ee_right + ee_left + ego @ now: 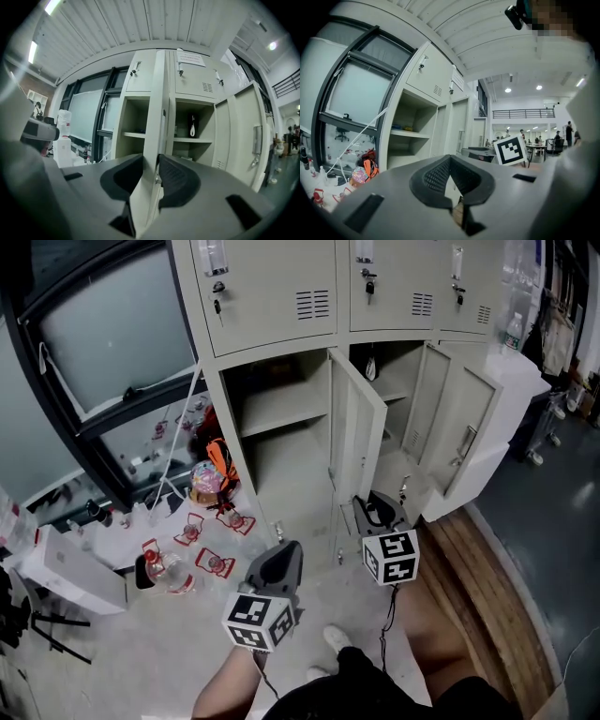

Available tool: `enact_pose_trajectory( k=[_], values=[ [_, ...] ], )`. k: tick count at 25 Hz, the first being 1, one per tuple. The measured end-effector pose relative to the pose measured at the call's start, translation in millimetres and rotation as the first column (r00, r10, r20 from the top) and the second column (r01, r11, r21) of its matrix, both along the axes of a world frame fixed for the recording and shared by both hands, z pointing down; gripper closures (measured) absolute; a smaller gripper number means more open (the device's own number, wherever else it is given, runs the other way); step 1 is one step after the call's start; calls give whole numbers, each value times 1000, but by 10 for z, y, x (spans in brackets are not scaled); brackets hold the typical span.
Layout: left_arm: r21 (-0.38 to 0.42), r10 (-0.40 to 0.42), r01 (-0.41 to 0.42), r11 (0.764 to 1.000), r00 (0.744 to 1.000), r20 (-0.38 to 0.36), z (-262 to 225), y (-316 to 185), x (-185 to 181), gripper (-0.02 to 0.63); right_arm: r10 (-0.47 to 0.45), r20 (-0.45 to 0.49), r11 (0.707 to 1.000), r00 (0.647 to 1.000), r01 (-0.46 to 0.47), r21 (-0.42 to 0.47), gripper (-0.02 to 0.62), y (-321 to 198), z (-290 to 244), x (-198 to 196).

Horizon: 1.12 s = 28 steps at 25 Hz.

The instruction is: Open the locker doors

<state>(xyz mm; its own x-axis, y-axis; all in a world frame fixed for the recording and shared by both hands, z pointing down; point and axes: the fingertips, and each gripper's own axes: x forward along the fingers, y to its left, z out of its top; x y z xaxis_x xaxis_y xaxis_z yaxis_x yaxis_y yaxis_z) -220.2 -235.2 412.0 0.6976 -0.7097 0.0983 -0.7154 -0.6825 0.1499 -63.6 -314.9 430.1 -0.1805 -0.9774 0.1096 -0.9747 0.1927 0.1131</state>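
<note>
The beige lockers (272, 296) have a shut upper row with keys in the locks, and the lower doors stand open. In the head view my right gripper (375, 509) is at the bottom free edge of the left lower door (361, 432). In the right gripper view that door's edge (157, 108) runs upright between the pads, and the right gripper (152, 161) is shut on it. My left gripper (281, 561) hangs lower left, in front of the open left compartment (281, 427), apart from the lockers. The left gripper (450, 157) is shut with nothing in it.
Two more lower doors (427, 404) (469, 442) stand open to the right. Red-framed small items and bottles (192, 535) litter the floor by the window (112, 324). A white box (66, 573) lies at left, and a wooden floor strip (478, 587) at right. The person's shoe (337, 638) is below the grippers.
</note>
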Motion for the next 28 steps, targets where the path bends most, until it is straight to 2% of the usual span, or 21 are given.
enact_pose_trajectory(
  k=[4, 11, 17, 19, 28],
  values=[
    [2, 9, -9, 1000, 1000, 4, 1, 50, 77, 604, 33, 26, 999, 999, -32, -5, 502, 12, 9, 161],
    [1, 16, -16, 1000, 1000, 7, -12, 161, 172, 604, 35, 32, 999, 999, -34, -30, 508, 127, 24, 266],
    [9, 11, -11, 1000, 1000, 3, -50, 247, 309, 604, 46, 16, 999, 999, -46, -9, 594, 334, -31, 454],
    [12, 2, -2, 1000, 1000, 2, -77, 288, 368, 604, 44, 13, 999, 999, -44, -7, 595, 401, -85, 542],
    [11, -102, 102, 995, 995, 1, -121, 534, 846, 604, -56, 16, 998, 998, 56, 17, 595, 786, -299, 1043]
  ],
)
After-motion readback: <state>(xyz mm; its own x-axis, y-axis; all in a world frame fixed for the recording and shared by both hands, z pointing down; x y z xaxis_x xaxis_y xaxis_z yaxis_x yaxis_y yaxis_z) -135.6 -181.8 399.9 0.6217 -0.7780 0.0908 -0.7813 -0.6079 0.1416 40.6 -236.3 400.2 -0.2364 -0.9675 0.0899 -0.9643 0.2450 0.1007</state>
